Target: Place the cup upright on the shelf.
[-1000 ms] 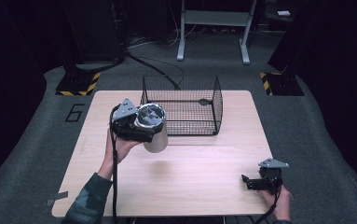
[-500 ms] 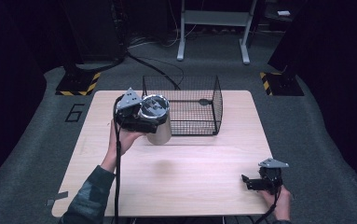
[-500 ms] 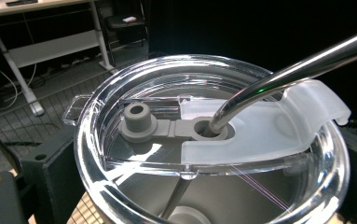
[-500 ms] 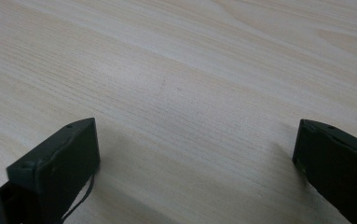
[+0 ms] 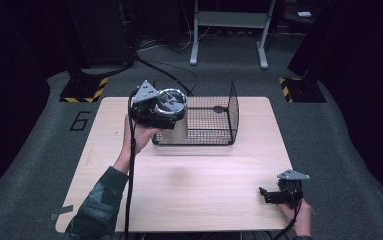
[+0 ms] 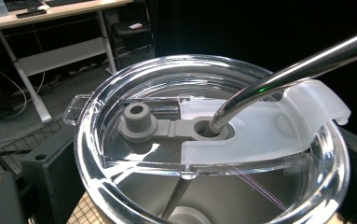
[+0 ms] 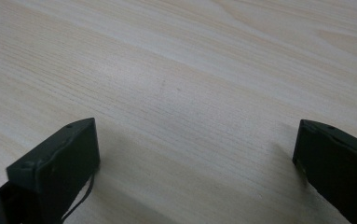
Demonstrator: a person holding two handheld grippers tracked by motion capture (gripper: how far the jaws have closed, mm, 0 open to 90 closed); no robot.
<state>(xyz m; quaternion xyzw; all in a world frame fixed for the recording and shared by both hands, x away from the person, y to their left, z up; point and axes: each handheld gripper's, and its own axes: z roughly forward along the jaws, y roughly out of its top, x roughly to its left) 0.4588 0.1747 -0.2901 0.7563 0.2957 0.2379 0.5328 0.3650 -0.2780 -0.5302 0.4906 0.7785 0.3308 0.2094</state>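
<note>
A steel tumbler (image 5: pixel 175 119) with a clear lid (image 6: pixel 209 140) and a metal straw (image 6: pixel 283 74) hangs in the air at the left front corner of a black wire basket (image 5: pixel 233 112). My left gripper (image 5: pixel 165 116) is shut on the tumbler just under its lid, with a black jaw showing on each side of it in the left gripper view. I cannot tell whether the tumbler is over the basket or just in front of it. My right gripper (image 5: pixel 265 196) rests low on the wooden table (image 5: pixel 179 190) near the front right corner, open (image 7: pixel 195 154) with bare wood between its jaws.
The basket stands at the back middle of the table, open at the top. Beyond the table a white metal stand (image 5: pixel 229 30) rises from the floor, with yellow-and-black striped bases (image 5: pixel 84 90) to either side. The left gripper's cable (image 5: pixel 130 170) hangs along the person's forearm.
The left gripper has carried the tumbler up and away from the person, to the right, toward the basket's left corner. The right gripper has stayed put.
</note>
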